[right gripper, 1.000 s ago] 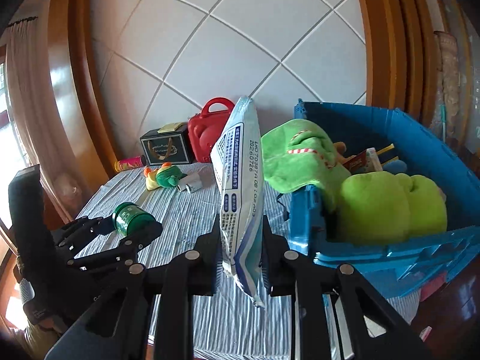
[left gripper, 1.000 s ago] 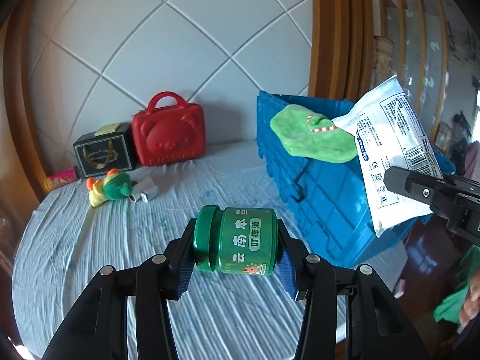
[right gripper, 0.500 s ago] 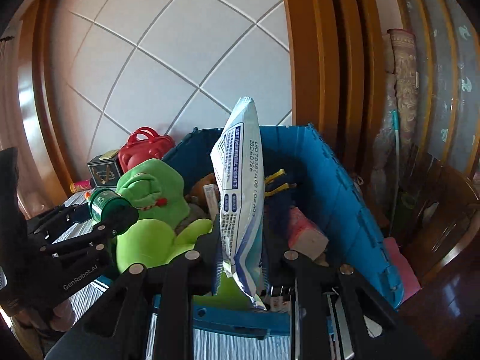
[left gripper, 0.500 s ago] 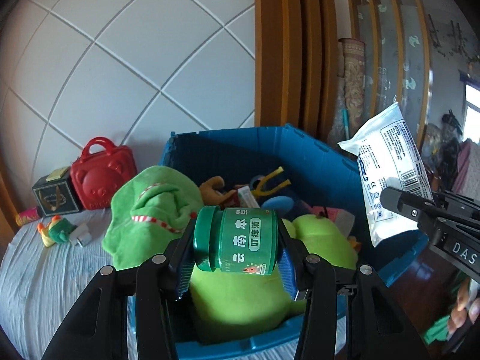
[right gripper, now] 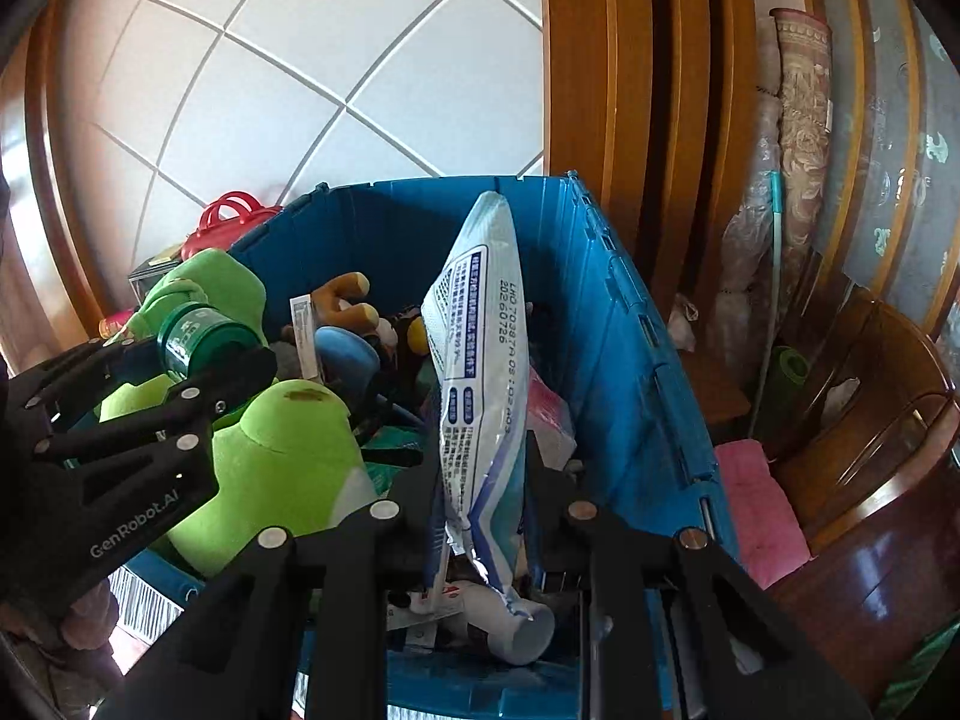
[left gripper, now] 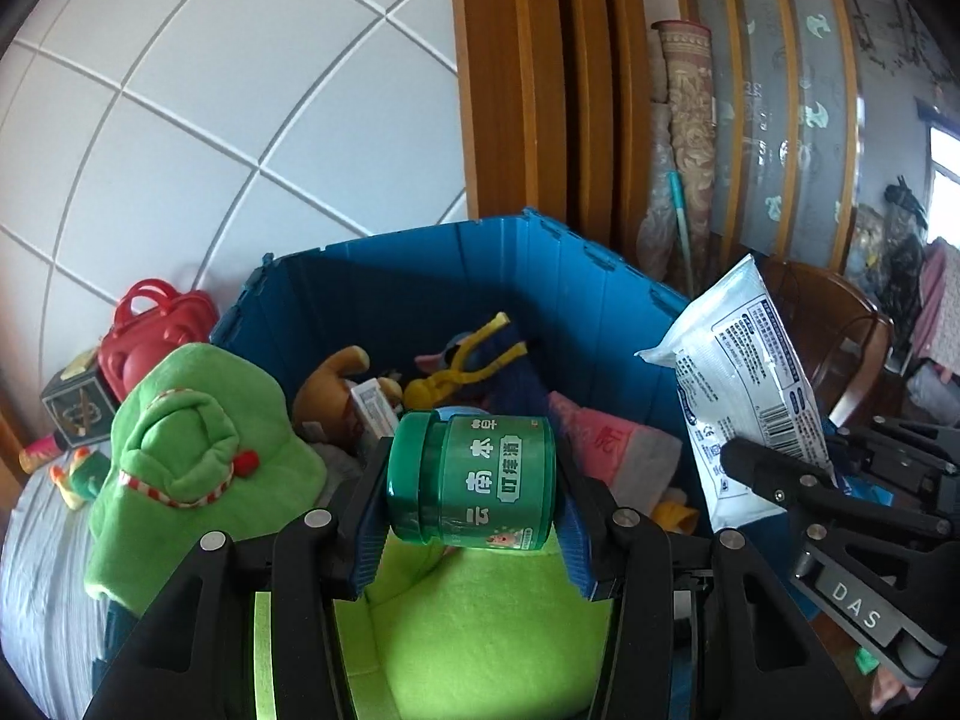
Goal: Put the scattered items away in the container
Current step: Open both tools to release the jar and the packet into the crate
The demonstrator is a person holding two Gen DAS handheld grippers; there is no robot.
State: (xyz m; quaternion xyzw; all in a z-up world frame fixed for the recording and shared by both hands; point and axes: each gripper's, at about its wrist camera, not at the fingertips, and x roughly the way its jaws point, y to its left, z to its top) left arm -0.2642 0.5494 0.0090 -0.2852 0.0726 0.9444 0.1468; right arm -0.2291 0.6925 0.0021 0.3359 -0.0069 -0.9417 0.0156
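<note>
Left tool (left gripper: 471,501): clenched on a green jar (left gripper: 471,483), lying sideways between the pads, above the lime plush (left gripper: 480,618) inside the blue crate (left gripper: 456,276).
Right tool (right gripper: 483,501): grasping a white printed pouch (right gripper: 480,360) upright, above the crate's near right part.
Crate contents: green frog plush (left gripper: 192,456), brown plush (left gripper: 330,384), yellow slingshot (left gripper: 462,366).
Table (left gripper: 36,576), far left: red bear case (left gripper: 150,342), dark box (left gripper: 75,408).

Light: bright daylight, window (left gripper: 945,162) at far right
Glare: sheen on wooden chair (right gripper: 870,546)
Edges: fisheye bending, black corners
Focus: mostly sharp
</note>
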